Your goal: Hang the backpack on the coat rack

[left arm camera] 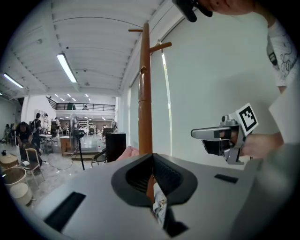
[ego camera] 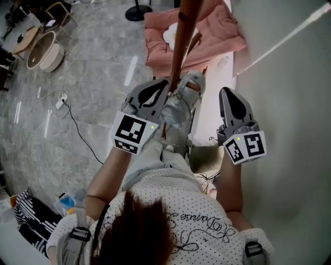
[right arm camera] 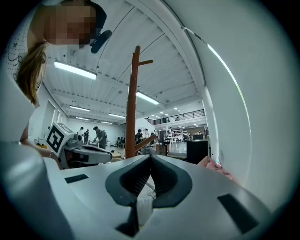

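A brown wooden coat rack pole (ego camera: 181, 41) rises toward me, with pegs near its top (left arm camera: 145, 93). The grey backpack (ego camera: 181, 111) hangs against the pole at hand height. My left gripper (ego camera: 161, 87) presses against the backpack's left side, jaws together; grey fabric with a zipper pull (left arm camera: 159, 206) sits in the slit between them. My right gripper (ego camera: 228, 96) is apart from the bag, to its right before the white wall, jaws shut with nothing clearly held. Each gripper shows in the other's view: the right gripper (left arm camera: 199, 133), the left gripper (right arm camera: 105, 157). A lower peg (right arm camera: 146, 142) juts from the pole.
A pink padded cushion (ego camera: 212, 31) lies on the floor behind the rack's foot. White wall (ego camera: 289, 103) closes the right side. Cables (ego camera: 72, 121) trail over the grey floor, round baskets (ego camera: 44, 49) at far left, a black stand base (ego camera: 137, 13) at top. People stand far back (left arm camera: 23, 133).
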